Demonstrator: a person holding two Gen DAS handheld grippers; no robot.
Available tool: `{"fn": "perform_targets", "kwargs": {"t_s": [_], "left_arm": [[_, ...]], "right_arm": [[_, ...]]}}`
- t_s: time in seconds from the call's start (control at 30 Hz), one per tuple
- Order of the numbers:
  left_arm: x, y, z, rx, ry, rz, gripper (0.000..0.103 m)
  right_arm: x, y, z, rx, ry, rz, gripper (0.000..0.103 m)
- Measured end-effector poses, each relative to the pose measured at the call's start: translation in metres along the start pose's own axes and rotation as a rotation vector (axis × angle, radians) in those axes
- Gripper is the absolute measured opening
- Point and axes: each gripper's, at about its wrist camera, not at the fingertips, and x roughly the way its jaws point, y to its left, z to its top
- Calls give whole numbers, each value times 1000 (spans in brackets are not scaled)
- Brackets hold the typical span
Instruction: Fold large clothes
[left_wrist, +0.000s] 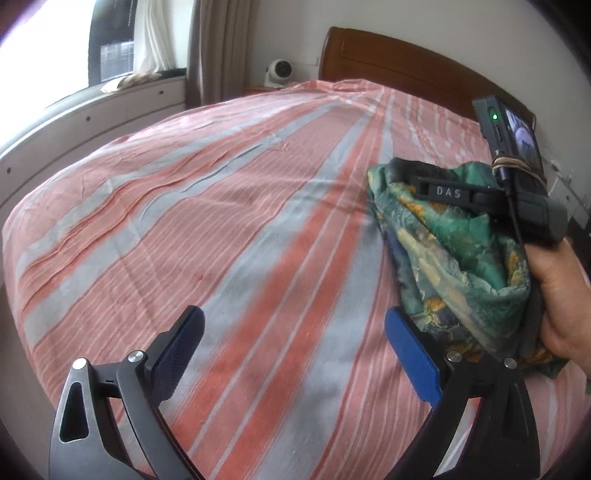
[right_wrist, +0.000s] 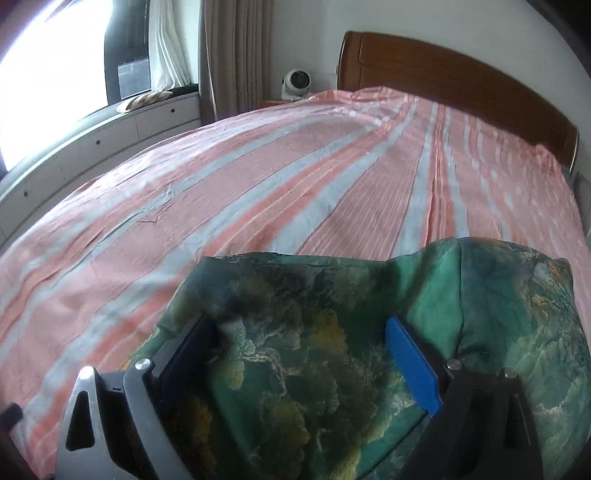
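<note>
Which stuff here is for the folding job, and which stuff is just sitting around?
For the job:
green patterned garment, bunched over the right gripper
left gripper, open and holding nothing
striped bed cover, the surface to fold on

Just sitting around:
small white fan
curtains
wooden headboard

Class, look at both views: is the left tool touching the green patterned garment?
Apart. In the left wrist view the left tool is open over the striped bedspread with nothing between its fingers; the green garment hangs bunched around the right tool.
</note>
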Motion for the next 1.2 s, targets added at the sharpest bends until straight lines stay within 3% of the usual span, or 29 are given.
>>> {"fn": "perform_targets", "kwargs": {"t_s": [0.07,0.2,0.3,0.43,0.53,0.7,0.83,0.97,1.07,1.13,1.2], "left_arm": [[7,6,2,-10,25,-11,98],[20,21,3,-82,77,-42,98],[21,24,3,-96,71,-45,98],[21,21,-1,-77,58,-45,98],[13,19,2,-71,79,-80,98],[-37,15,50,-127,-18,-272,98],[-52,-10,104,-110,-20,-478,99],[-27,-63,147,-9,152,-680,99],[18,-97,152,65,279,-639,99],[63,-106,136,66,435,-602,99],[94,-103,118,58,528,-566,101]], "right_arm": [[5,5,-4,-19,-25,-22,95],[13,-12,-9,38,-22,27,96],[13,-8,-4,25,-25,14,96],[9,-7,12,21,32,16,98],[-20,-14,36,29,74,83,98],[-134,-53,57,138,-110,140,98],[-202,-95,28,184,-175,111,102],[-226,-143,-34,264,-135,71,102],[-226,-181,-89,348,-68,51,102],[-220,-206,-120,424,-18,68,102],[-215,-227,-141,500,14,111,102]]}}
